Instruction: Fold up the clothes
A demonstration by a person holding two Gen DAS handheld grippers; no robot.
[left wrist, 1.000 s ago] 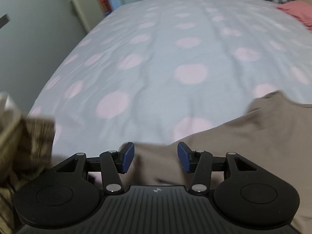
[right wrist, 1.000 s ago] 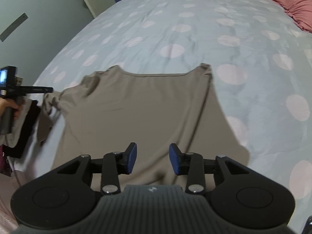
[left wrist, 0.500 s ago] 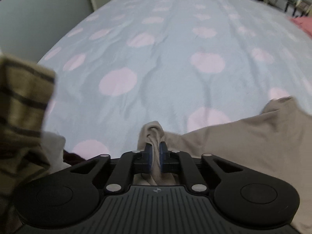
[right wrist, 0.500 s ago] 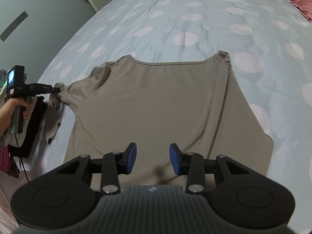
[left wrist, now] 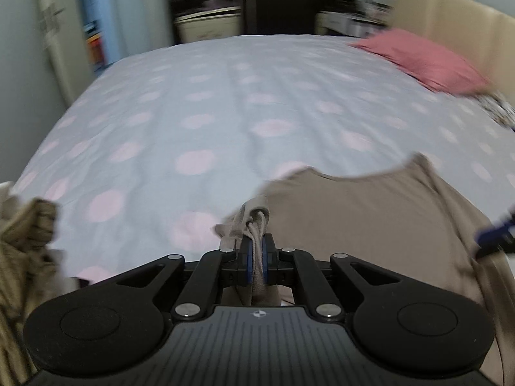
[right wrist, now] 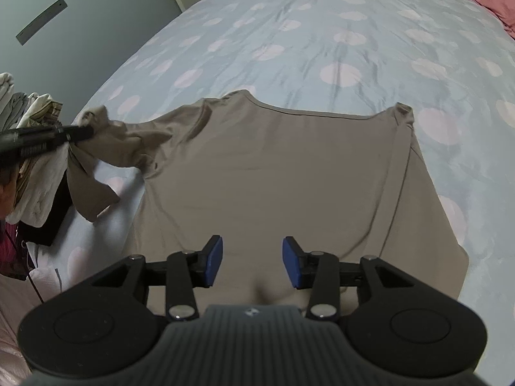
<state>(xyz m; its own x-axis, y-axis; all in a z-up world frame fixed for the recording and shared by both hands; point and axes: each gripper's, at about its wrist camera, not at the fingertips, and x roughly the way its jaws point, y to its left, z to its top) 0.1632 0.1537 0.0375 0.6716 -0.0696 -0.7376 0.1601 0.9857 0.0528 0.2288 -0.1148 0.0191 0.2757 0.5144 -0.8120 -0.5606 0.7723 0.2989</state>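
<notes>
Our left gripper (left wrist: 256, 257) pinches the shirt (right wrist: 273, 173) sleeve; right gripper (right wrist: 252, 262) wide above the hem. We should carry the sleeve flat across the shirt.

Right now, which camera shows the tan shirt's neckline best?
The right wrist view: the tan shirt lies spread on the bed, its whole neckline visible. The left wrist view is blurred, showing mainly the bunched sleeve clamped in the left gripper.

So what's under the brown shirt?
The spotted bedsheet shows all around the brown shirt, which lies spread on it. Whatever is directly beneath is covered.
</notes>
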